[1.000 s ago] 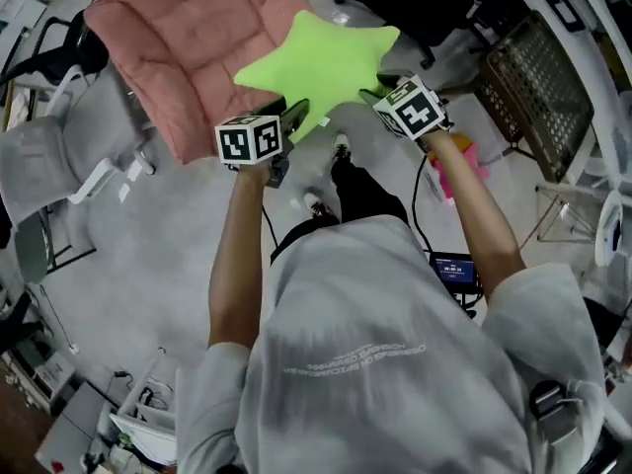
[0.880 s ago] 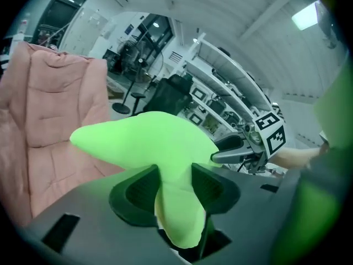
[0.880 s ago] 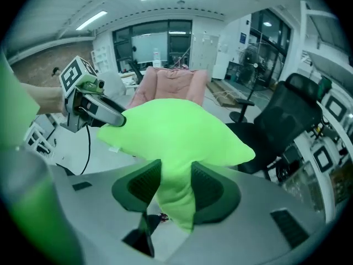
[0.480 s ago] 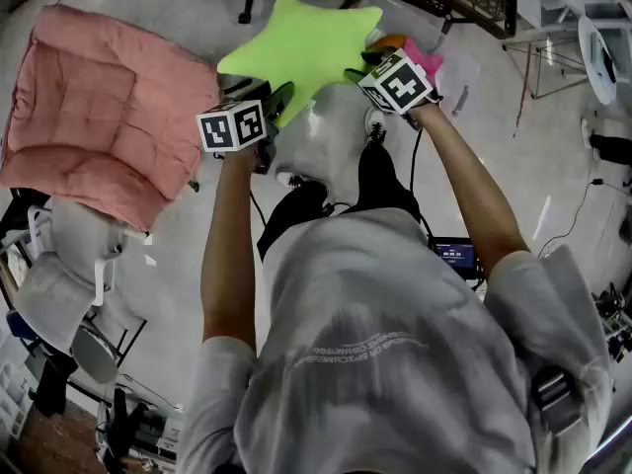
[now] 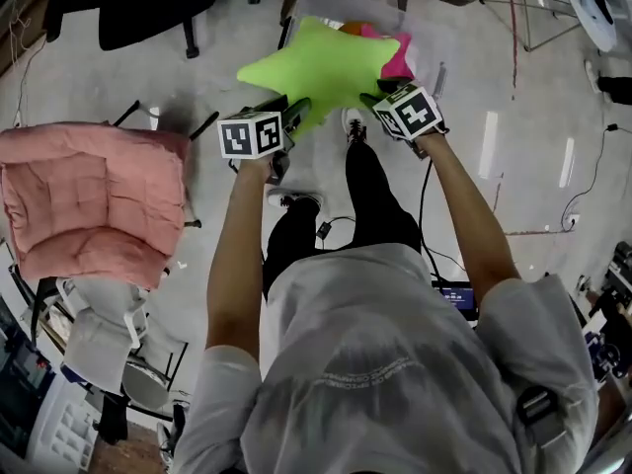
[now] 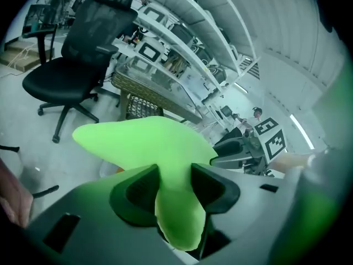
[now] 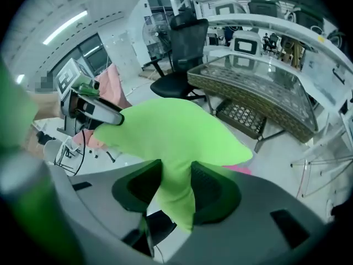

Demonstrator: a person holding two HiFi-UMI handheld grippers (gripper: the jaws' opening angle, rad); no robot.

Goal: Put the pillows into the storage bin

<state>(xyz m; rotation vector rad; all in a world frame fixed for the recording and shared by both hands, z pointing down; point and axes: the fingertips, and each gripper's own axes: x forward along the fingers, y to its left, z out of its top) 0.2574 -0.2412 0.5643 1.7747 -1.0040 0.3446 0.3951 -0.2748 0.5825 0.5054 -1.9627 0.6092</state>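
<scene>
A lime-green star pillow (image 5: pixel 318 65) hangs in the air between my two grippers. My left gripper (image 5: pixel 294 113) is shut on its lower left arm, and the green fabric (image 6: pixel 175 203) bunches between the dark pads. My right gripper (image 5: pixel 371 98) is shut on the right arm (image 7: pixel 175 192) in the same way. Just beyond and below the star stands a clear storage bin (image 5: pixel 331 3) holding a pink pillow (image 5: pixel 397 55) and something orange. The star hides most of the bin. In the left gripper view the right gripper (image 6: pixel 242 150) shows past the pillow.
A salmon-pink quilted cushion (image 5: pixel 89 205) lies on a chair at the left. A black office chair (image 5: pixel 148 3) stands at the upper left. A wicker-framed table (image 7: pixel 259 93) and metal shelves are behind the bin. Cables cross the grey floor at the right.
Both grippers have swung round with the star pillow, from over the pink cushion to in front of the bin. The cushion now lies far left. Both grips are unchanged.
</scene>
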